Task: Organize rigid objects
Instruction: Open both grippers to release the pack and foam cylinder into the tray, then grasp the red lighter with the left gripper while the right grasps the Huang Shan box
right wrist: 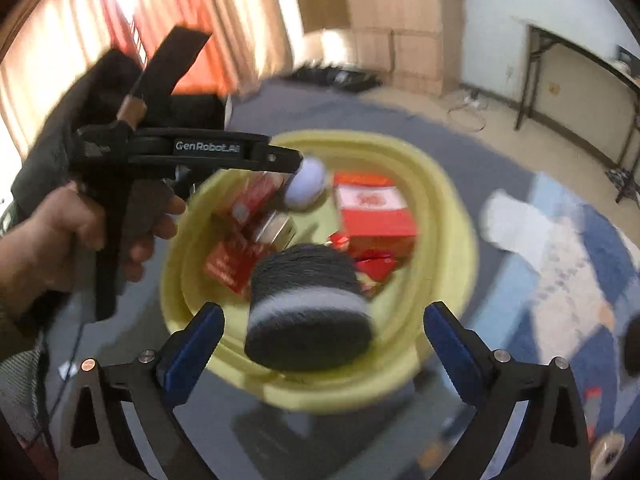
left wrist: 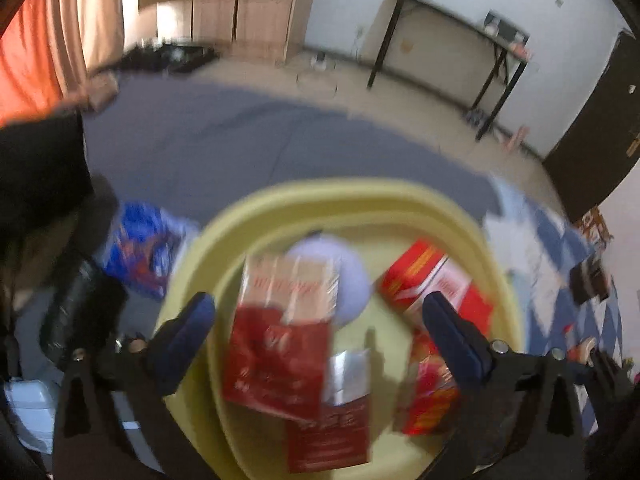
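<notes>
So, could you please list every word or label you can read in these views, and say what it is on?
"GenRobot.AI": white lettering on the left claw's black arm.
Red boxes in the yellow tub: printing too blurred to read.
Blue packet beside the tub: unreadable.

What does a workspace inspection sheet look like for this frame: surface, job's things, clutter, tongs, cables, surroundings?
Surface: grey sheet under a yellow basin.
Job's things: red boxes, a pale ball in the basin; dark cylinder in mid-air between the right tongs' blue fingers, no pad touching.
Clutter: blue packet beside the basin.
Tongs: left tongs open over the basin; right tongs open.
Cables: loose cable on the floor.
Surroundings: curtains, black-legged table, dark door.
</notes>
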### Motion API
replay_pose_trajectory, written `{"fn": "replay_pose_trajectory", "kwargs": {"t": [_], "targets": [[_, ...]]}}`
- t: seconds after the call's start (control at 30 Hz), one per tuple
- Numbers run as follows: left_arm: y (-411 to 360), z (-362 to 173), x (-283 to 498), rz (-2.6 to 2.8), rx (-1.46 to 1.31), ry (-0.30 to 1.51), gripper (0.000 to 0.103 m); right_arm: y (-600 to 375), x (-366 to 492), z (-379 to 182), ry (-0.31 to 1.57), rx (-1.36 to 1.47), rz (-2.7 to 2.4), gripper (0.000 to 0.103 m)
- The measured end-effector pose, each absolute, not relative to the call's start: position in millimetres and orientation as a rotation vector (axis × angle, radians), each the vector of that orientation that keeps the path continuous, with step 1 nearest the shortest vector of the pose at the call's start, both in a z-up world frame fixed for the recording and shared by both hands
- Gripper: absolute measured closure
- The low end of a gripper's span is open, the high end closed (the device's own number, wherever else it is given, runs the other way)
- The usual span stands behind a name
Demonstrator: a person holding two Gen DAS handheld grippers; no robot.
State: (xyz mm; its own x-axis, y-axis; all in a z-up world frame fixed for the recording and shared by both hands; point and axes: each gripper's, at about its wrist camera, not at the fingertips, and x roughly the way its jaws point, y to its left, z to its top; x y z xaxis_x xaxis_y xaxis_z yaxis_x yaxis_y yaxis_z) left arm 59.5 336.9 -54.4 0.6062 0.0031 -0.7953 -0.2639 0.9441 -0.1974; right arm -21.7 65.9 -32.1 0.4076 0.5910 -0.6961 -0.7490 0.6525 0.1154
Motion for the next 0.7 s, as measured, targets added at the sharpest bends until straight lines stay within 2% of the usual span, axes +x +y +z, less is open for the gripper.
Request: {"fn": "replay_pose_trajectory", "kwargs": {"t": [0.13,0.27,0.37,0.5,0.6,0.7], "targets": [[286.6,-21.2,68.4,-0.004,-0.272,0.854,0.0,-21.5,-17.0,-8.9,0.72,-0.106,0.737,0.0],[202.5,-10.7,81.7,-0.218,-0.159,0.859,0.0,-116.2,11.9,6.5,0.658,-0.093,0.53,0.0],[131.9,-23.0,82.6,-0.399,-0.028,0.884,0.0,-170.1,47.3,8.9,0.698,-0.073,0.43,0.0],[42.9,-56.6,72.1,-0.684,0.201,0.939,0.0,-193.0,69.8,14.2,0.717,-0.042,0.454,0.0],[6.2,-76.5,70.9,-0.746,0.34,0.938,0.0,-195.5,77.1,18.3,0.716,-0.064,0.484,0.0],[-3.3,-85.8,83.9,-0.814,0.285,0.976,0.0,-199.2,83.8,11.4,0.748,-0.085,0.529,0.0]]}}
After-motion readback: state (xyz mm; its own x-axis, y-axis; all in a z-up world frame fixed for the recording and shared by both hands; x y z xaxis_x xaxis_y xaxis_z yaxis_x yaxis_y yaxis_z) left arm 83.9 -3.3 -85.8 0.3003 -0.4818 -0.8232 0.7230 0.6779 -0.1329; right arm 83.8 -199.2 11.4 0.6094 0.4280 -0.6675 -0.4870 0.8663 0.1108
